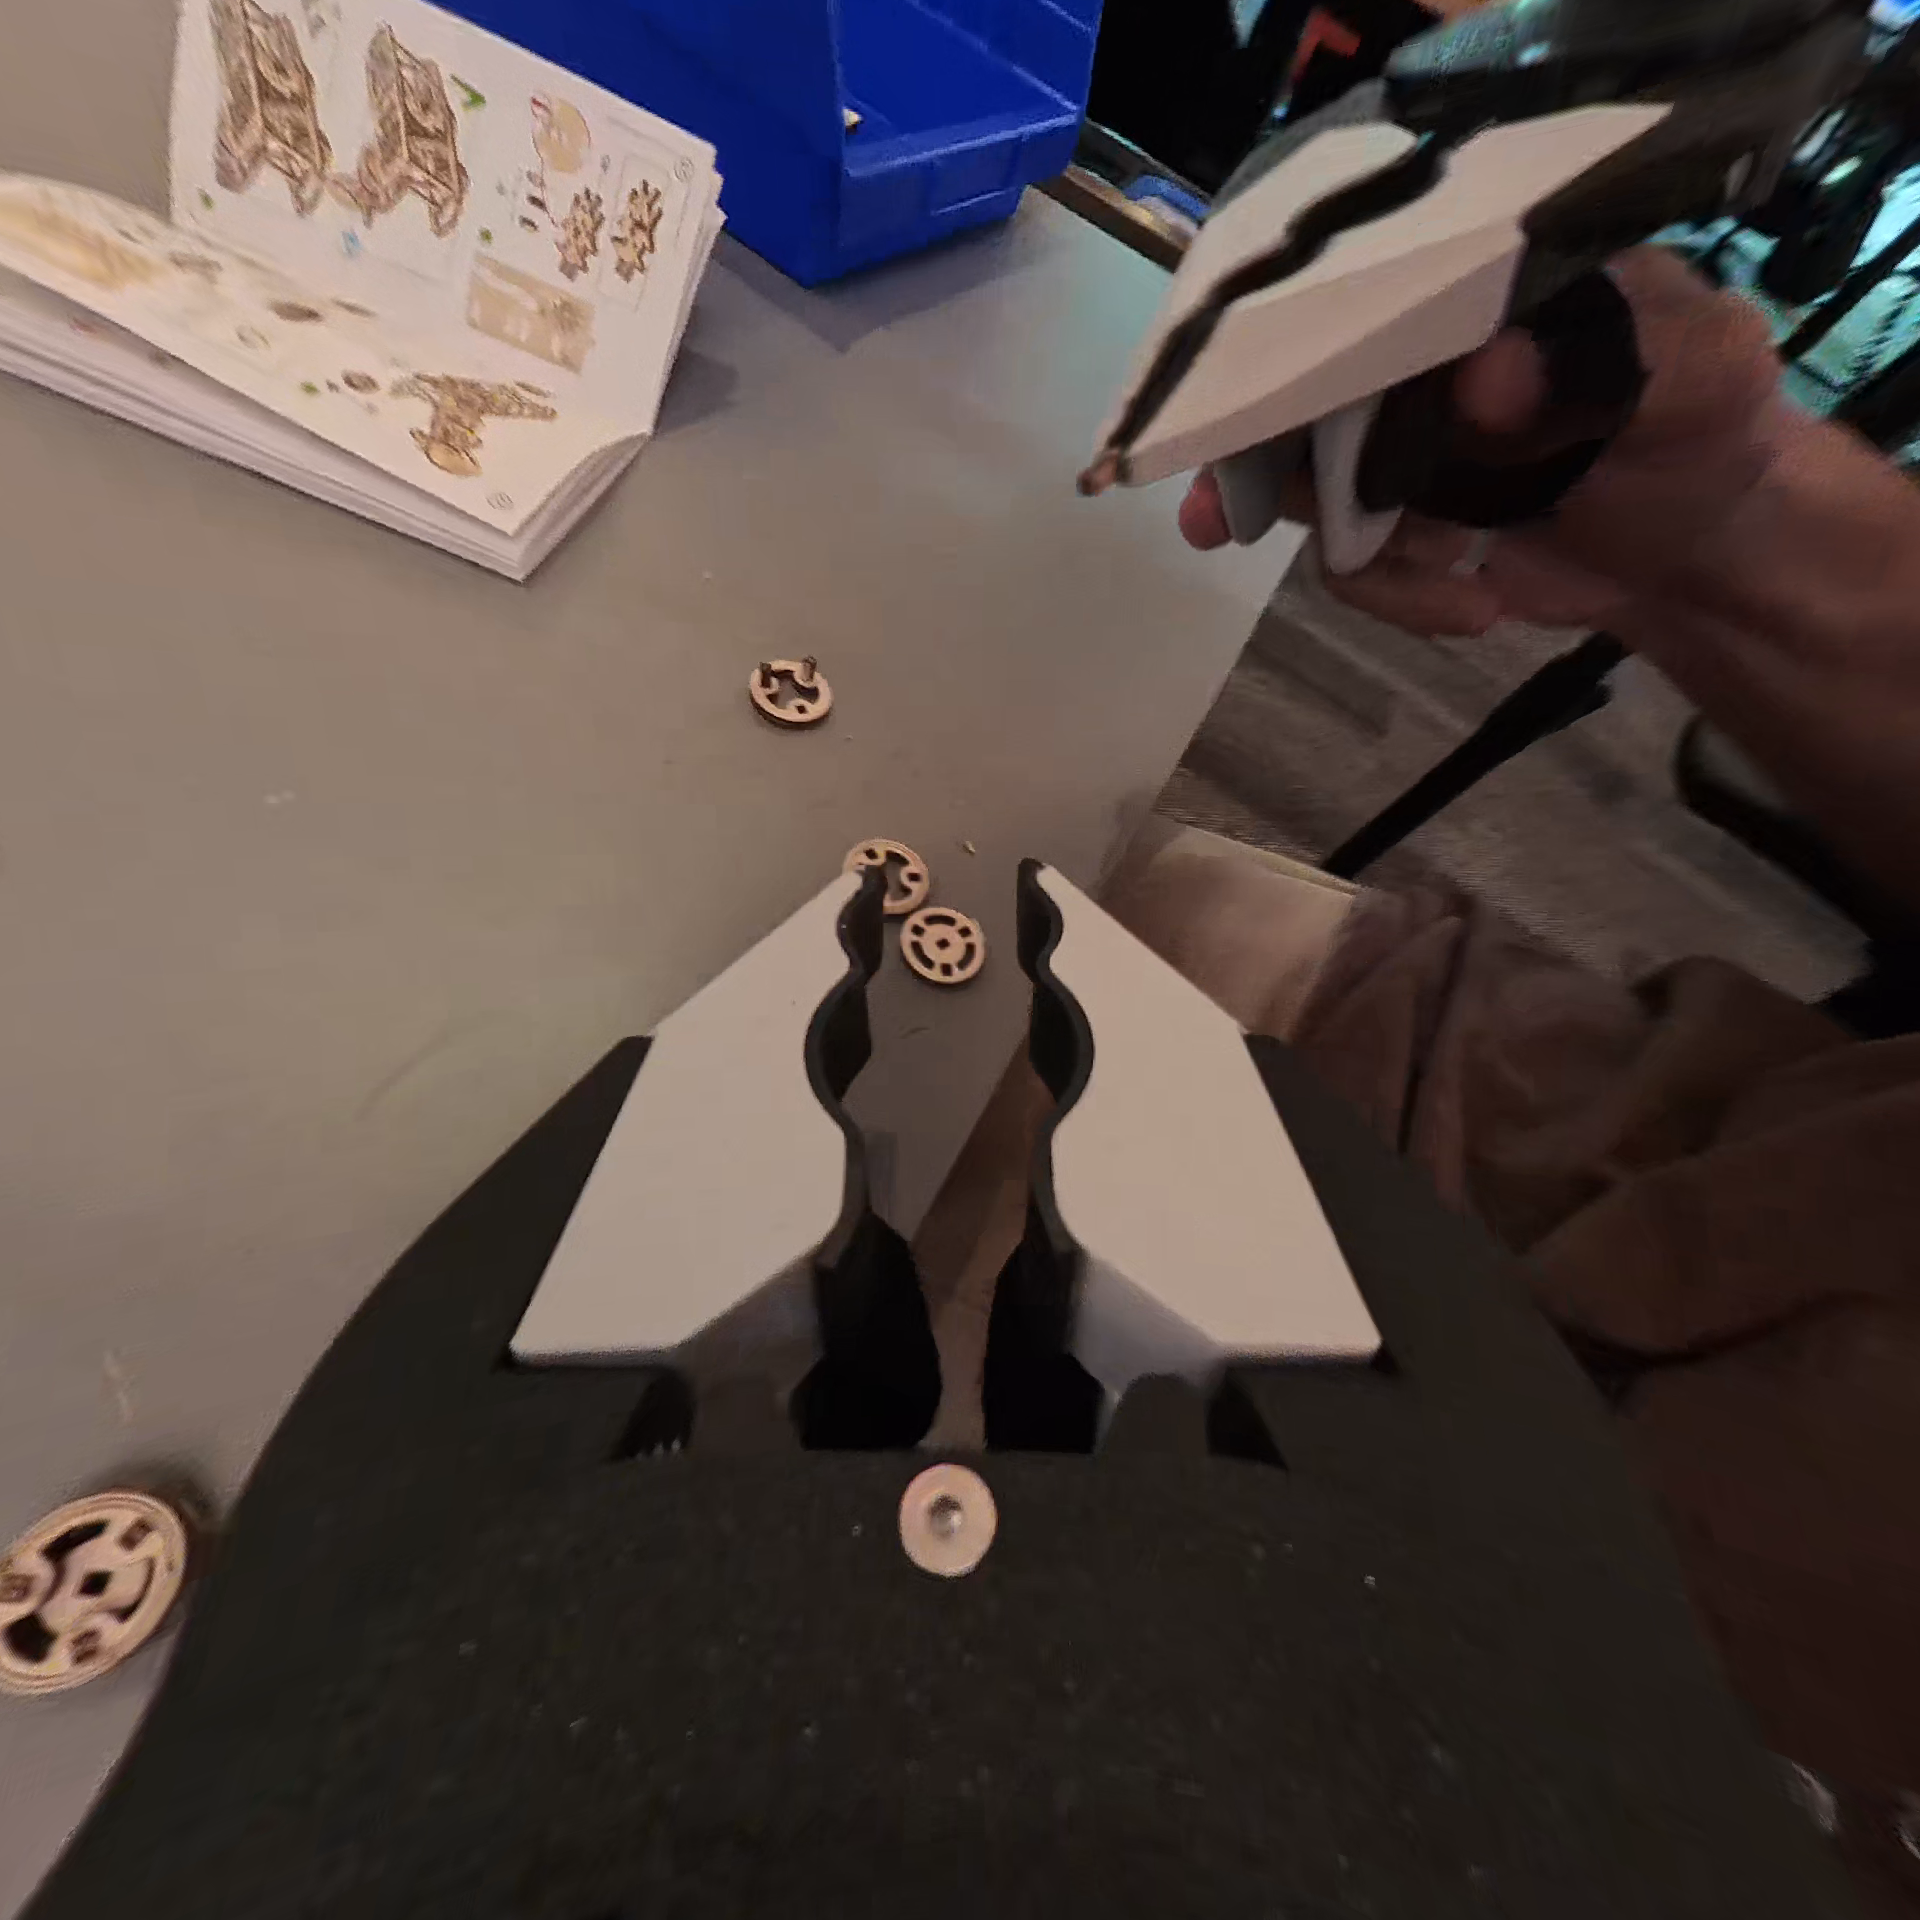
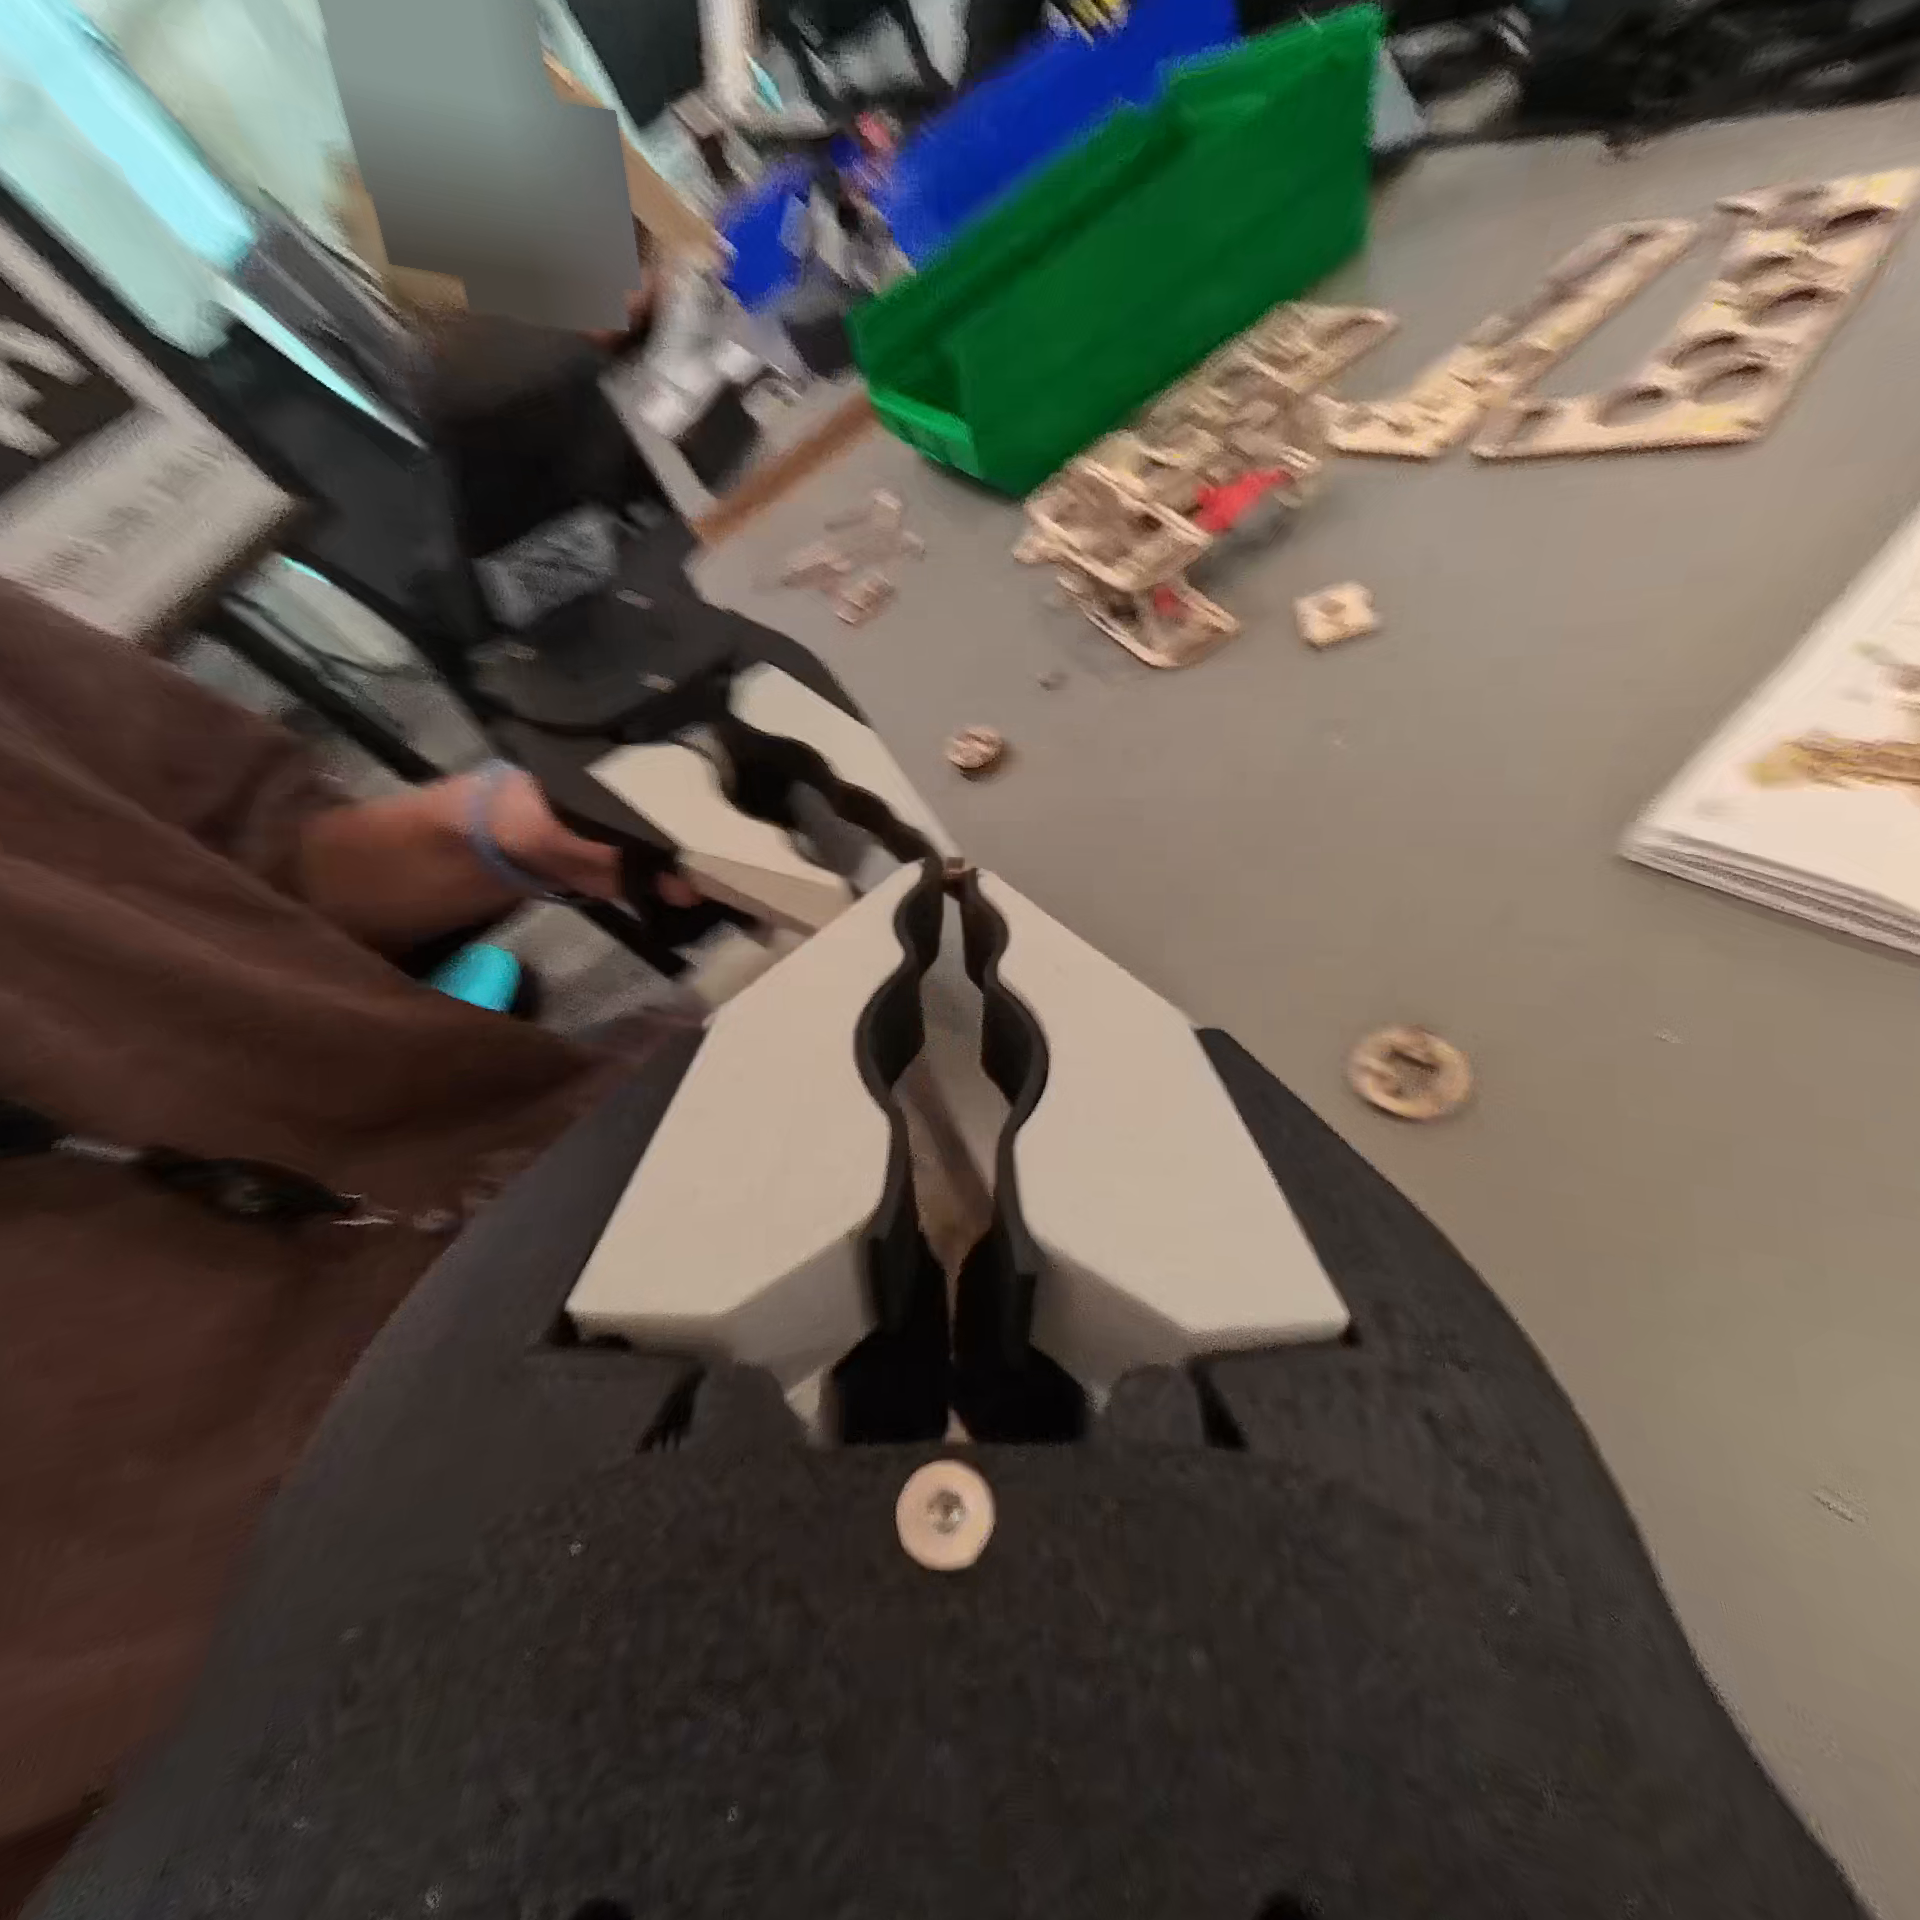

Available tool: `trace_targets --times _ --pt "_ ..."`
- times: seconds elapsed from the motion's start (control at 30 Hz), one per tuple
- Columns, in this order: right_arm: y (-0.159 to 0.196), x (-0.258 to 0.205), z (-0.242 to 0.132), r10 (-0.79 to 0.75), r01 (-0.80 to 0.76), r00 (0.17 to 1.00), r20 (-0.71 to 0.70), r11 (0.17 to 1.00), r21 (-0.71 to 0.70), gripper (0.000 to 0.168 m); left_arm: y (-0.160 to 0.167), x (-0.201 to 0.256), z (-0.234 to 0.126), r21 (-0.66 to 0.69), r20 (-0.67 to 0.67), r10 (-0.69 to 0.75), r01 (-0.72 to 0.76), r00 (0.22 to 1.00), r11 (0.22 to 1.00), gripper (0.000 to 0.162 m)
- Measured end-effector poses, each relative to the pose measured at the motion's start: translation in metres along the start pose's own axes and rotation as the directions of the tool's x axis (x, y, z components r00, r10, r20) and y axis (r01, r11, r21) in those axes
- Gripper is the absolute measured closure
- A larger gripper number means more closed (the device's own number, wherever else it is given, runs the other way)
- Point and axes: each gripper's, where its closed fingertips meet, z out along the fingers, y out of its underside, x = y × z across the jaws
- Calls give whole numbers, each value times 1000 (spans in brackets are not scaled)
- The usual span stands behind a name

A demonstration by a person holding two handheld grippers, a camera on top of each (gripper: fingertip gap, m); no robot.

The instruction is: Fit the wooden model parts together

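1. Left wrist view: we see the left gripper (image 1: 951,883) low over the grey table (image 1: 312,883), its jaws spread apart with nothing between them.
2. Two small wooden discs lie just ahead of its tips: a slotted disc (image 1: 886,873) touching a spoked disc (image 1: 942,944).
3. A third ring-shaped disc (image 1: 792,693) sits farther up, at frame centre; a larger wooden wheel (image 1: 83,1590) lies lower left.
4. Upper right, the right gripper (image 1: 1103,476) is pressed together, pinching a tiny wooden piece (image 1: 1091,480) at its tips, held by a hand (image 1: 1621,520).
5. An open instruction booklet (image 1: 343,260) occupies the upper left, a blue bin (image 1: 883,125) beside it.
6. Right wrist view, blurred: a partly built wooden model (image 2: 1164,520) sits beside a green bin (image 2: 1122,249) in the upper middle.
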Motion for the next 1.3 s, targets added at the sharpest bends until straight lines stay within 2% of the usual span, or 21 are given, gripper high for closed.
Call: trace_targets --times 0.07,0.13,0.23,0.37,0.5,0.63,0.87,1.07,1.3 --pt "9 30 -3 -67 45 986 -149 988 -149 165 -3 -4 8 5 31 36 -36 999 999 137" --pt "22 57 -6 -170 83 958 -233 936 -342 166 -3 -10 21 -30 27 63 -62 998 998 135" --pt "43 84 2 -221 68 953 -209 826 -560 166 -9 -30 45 -86 28 118 -115 993 990 130" --pt "60 111 15 -284 98 945 -160 716 -691 166 -8 -53 81 -211 -13 209 -207 978 955 116" --pt "66 114 17 -278 107 952 -131 699 -707 166 -1 -56 109 -271 -80 332 -341 940 900 114" --pt "66 114 17 -260 93 954 -150 731 -676 166 -1 -54 125 -251 -143 328 -355 934 901 116" --pt "68 116 18 -197 23 962 -187 745 -666 166 1 -50 127 -236 -178 398 -432 900 871 139" --pt "69 116 24 -102 -36 984 -143 682 -731 166 1 -49 127 -234 -173 410 -442 896 866 139" --pt "74 114 26 -37 -54 995 -90 563 -825 165 2 -48 127 -230 -175 429 -460 886 858 139"
